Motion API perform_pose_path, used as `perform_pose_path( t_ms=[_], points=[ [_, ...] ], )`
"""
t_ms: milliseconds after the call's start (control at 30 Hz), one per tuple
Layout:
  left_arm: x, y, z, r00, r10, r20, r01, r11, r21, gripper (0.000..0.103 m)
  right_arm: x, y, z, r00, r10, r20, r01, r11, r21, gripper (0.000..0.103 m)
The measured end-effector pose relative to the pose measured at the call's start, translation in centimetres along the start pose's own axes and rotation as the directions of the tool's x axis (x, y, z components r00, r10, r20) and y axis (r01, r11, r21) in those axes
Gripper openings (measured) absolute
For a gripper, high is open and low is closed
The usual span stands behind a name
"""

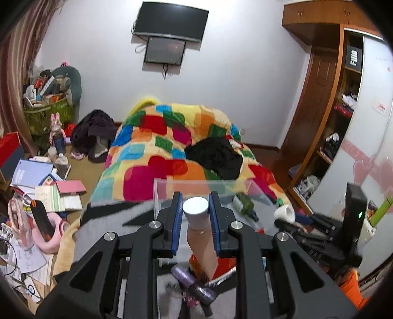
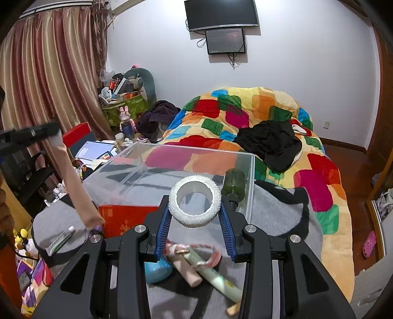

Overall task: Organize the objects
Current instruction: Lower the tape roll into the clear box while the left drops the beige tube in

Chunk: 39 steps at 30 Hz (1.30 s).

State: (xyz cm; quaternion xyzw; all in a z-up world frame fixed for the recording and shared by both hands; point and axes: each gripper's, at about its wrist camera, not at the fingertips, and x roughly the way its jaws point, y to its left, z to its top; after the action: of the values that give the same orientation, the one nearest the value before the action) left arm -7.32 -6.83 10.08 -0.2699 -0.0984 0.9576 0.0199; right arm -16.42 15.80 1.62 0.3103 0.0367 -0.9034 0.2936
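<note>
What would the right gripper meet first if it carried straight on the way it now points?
Probably the clear box: the right gripper, shut on the white tape roll, aims down toward its open top, so the roll might reach the near wall first; depth is unclear.

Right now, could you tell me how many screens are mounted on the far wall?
2. The large dark screen hangs high on the white wall; the smaller screen sits directly beneath it, with cables dangling below. Both appear in each wrist view; none seems hidden.
</note>
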Motion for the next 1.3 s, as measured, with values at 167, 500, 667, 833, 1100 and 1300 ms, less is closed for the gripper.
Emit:
perform_pose_path(
  t_ms=[167, 500, 667, 833, 1100, 1300],
  points=[
    [-0.1, 0.3, 2.1, 0.999, 0.000, 0.039, 0.001, 1.000, -0.029, 0.021, 0.5, -0.1, 1.0, 1.000, -0.012, 0.009, 0.012, 1.000, -0.006, 0.035],
    [3.4, 2.3, 2.4, 0.997, 0.061, 0.040, -0.057, 0.995, -0.081, 0.021, 3.7, -0.3, 1.6, 0.998, -0.020, -0.054, 0.019, 1.000, -0.021, 0.035],
    [6.8, 3.5, 0.0, 0.996, 0.064, -0.060, -0.070, 0.993, -0.097, 0.021, 5.5, -1.0, 1.2, 0.992, -0.016, -0.126, 0.015, 1.000, -0.010, 0.035],
    [8.3, 3.6, -1.9, 0.991, 0.072, -0.109, -0.081, 0.993, -0.082, 0.022, 6.5, -0.8, 0.9, 0.986, -0.026, -0.165, 0.021, 0.999, -0.032, 0.035],
    [8.7, 3.1, -3.0, 0.983, 0.069, -0.169, -0.078, 0.996, -0.044, 0.023, 6.3, -1.0, 1.1, 0.985, -0.028, -0.169, 0.022, 0.999, -0.034, 0.042],
    [8.6, 2.8, -4.3, 0.976, 0.075, -0.203, -0.079, 0.997, -0.012, 0.024, 5.1, -0.6, 0.9, 0.989, -0.028, -0.146, 0.021, 0.999, -0.048, 0.046]
  ],
)
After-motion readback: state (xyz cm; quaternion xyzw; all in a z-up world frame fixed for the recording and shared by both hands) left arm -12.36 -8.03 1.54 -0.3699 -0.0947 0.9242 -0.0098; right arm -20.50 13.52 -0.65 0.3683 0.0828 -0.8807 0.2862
